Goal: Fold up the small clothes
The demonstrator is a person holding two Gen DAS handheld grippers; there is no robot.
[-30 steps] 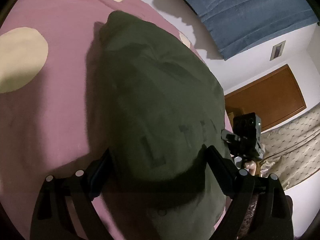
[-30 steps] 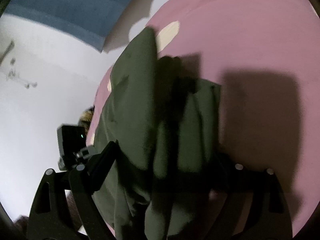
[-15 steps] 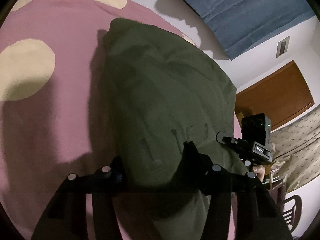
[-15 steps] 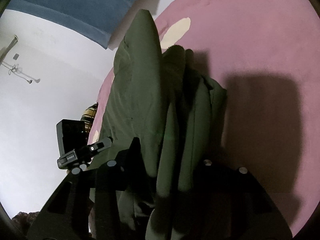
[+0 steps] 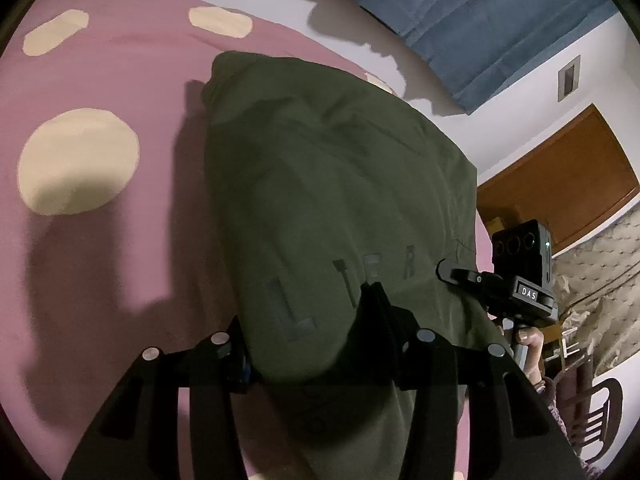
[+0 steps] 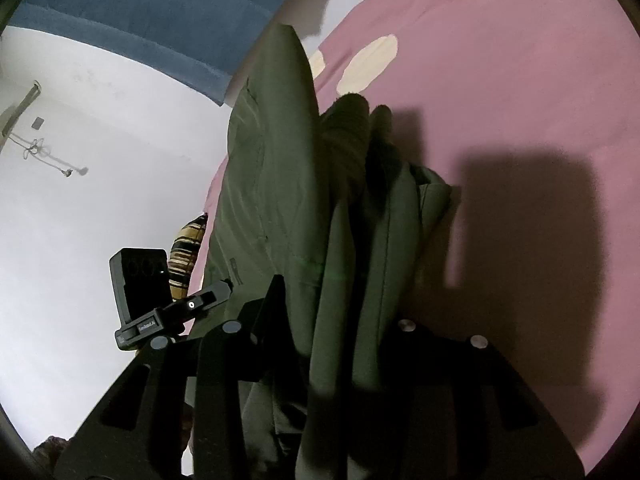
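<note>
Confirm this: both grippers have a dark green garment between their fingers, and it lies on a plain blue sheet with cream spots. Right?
Not quite. The sheet is pink, not blue, as the left wrist view shows; the blue is a curtain. The rest holds: the left gripper and right gripper are closing on the dark green garment.

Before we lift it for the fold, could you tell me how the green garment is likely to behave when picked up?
Probably floppy: the green garment already bunches into drooping pleats between the closing right gripper. Likely light, and its unheld far end would probably sag.
</note>
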